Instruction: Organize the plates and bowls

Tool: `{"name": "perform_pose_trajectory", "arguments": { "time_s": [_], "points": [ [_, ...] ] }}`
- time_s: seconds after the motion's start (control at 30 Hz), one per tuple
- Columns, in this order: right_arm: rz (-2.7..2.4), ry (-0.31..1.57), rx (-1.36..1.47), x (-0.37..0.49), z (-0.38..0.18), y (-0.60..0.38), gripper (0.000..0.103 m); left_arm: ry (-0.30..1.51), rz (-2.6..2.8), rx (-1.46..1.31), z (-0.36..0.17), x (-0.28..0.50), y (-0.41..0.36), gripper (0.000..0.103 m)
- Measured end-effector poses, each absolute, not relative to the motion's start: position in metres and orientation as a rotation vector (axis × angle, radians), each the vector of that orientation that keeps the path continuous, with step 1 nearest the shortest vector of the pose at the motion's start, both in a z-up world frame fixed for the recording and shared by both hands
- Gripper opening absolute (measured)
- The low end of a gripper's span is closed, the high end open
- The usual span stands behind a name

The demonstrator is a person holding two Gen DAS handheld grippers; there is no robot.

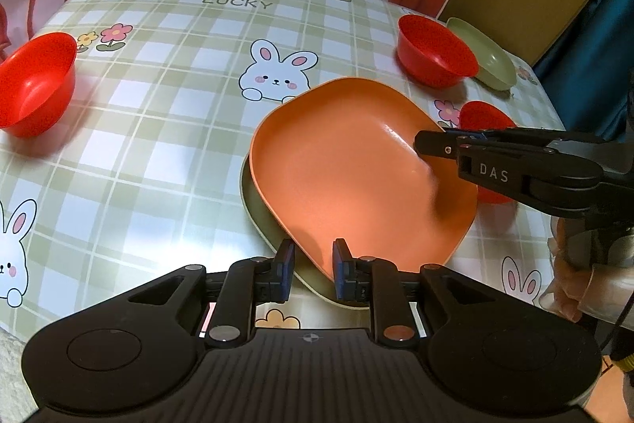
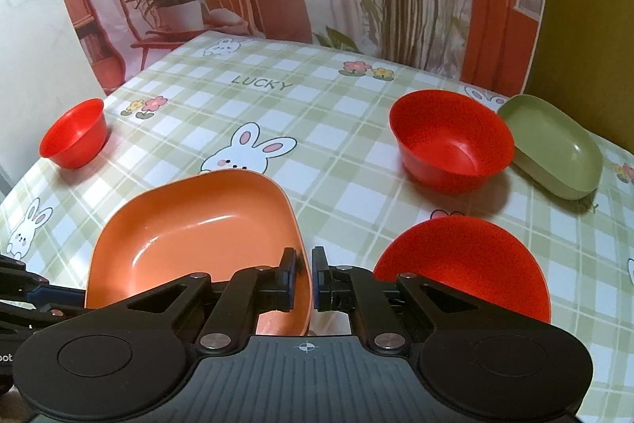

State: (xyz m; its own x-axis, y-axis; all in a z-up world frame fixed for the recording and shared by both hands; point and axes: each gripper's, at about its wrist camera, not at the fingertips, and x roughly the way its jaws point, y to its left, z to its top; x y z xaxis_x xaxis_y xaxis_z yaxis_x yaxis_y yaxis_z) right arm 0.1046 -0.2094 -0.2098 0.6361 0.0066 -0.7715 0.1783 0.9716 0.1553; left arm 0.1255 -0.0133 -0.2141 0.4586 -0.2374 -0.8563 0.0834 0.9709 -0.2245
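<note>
Right wrist view: right gripper (image 2: 304,278) clamps orange plate (image 2: 190,224) rim, tilted over green plate (image 1: 257,221); left gripper (image 1: 313,274) part-open, empty.

I count three red bowls: one far left (image 2: 73,133), one at the back right (image 2: 451,141), one near my right gripper (image 2: 463,260). I see one orange plate (image 1: 356,169) and two green plates, one under it (image 1: 257,221), one far right (image 2: 554,145).
</note>
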Motion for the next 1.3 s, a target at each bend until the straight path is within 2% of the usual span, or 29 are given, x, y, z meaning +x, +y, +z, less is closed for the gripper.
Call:
{"name": "perform_pose_trajectory", "arguments": {
  "time_s": [1.0,1.17,1.3],
  "points": [
    [-0.115,0.902,0.135,0.112,-0.214,-0.195,0.009,1.119,-0.21,-0.173,-0.226,0.124,-0.007,0.024],
    [-0.114,0.894,0.134,0.111,-0.213,-0.196,0.017,1.12,-0.214,-0.183,-0.227,0.125,-0.005,0.024],
    [-0.123,0.882,0.129,0.11,-0.209,-0.199,0.018,1.121,-0.215,-0.193,-0.228,0.125,-0.004,0.024]
  ]
}}
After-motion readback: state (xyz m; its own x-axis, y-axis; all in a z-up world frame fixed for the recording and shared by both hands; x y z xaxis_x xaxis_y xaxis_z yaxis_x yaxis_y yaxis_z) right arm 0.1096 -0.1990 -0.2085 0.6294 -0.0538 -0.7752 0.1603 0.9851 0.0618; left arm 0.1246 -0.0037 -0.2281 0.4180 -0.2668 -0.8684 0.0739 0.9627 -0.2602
